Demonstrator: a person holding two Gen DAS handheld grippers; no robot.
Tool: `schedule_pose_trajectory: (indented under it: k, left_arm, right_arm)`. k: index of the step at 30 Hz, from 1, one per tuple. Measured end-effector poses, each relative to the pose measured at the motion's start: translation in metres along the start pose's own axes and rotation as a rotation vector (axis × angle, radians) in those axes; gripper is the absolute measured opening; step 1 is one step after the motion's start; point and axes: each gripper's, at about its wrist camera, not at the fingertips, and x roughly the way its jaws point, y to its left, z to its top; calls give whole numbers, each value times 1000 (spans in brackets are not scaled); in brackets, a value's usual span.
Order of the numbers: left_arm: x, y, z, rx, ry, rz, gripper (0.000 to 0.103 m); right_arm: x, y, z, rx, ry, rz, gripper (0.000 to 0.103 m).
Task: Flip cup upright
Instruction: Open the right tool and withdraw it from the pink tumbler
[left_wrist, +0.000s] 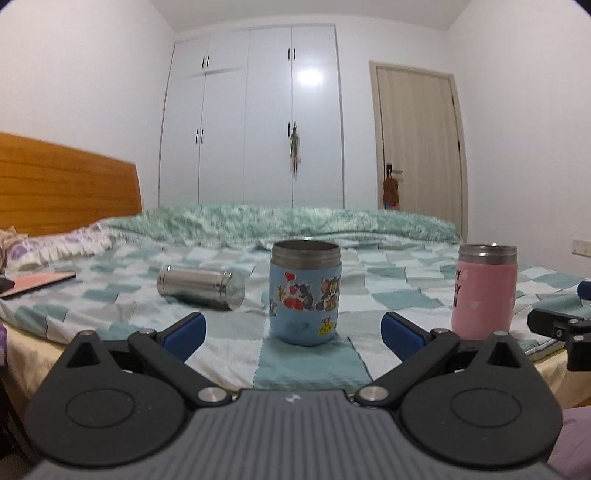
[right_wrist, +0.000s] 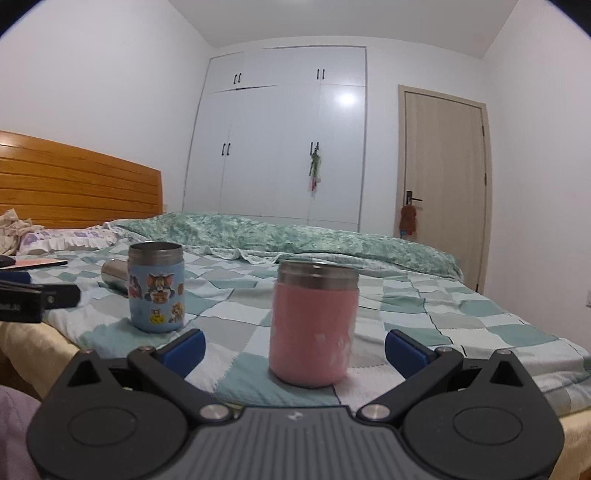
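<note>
We see both grippers held low at the edge of the bed (left_wrist: 207, 354), which wears a checkered green and white cover. The left gripper (left_wrist: 293, 332) has its jaws wide apart, and the blue cup (left_wrist: 305, 291) with cartoon stickers stands upright just ahead of the gap between them, its metal rim up, not touched by either finger. Farther away and to the left of these jaws, a steel cup (left_wrist: 201, 288) lies on its side on the cover. To the right of the jaws stands the pink cup (left_wrist: 484, 290), also upright.

The right gripper (right_wrist: 294, 349) has its jaws wide apart too. The pink cup (right_wrist: 314, 323) stands just ahead of them, near the middle of the gap, and no finger touches it. The blue cup (right_wrist: 156, 288) is to the left of these jaws and a little farther, and behind it we see only a small part of the steel cup (right_wrist: 114, 275). Far behind are a green quilt (right_wrist: 295, 236), a wooden headboard (right_wrist: 74, 177) and a white wardrobe (right_wrist: 280, 140).
</note>
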Motion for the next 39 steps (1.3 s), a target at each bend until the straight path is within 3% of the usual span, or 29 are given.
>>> schedule_pose_trajectory:
  k: [11, 39]
  left_arm:
    - [-5, -4, -5, 16, -35, -13, 103]
    - [-6, -5, -6, 20, -40, -13, 103]
  right_arm:
    - [-8, 1, -4, 4, -57, -17, 103]
    - [-11, 2, -5, -3, -67, -23, 103]
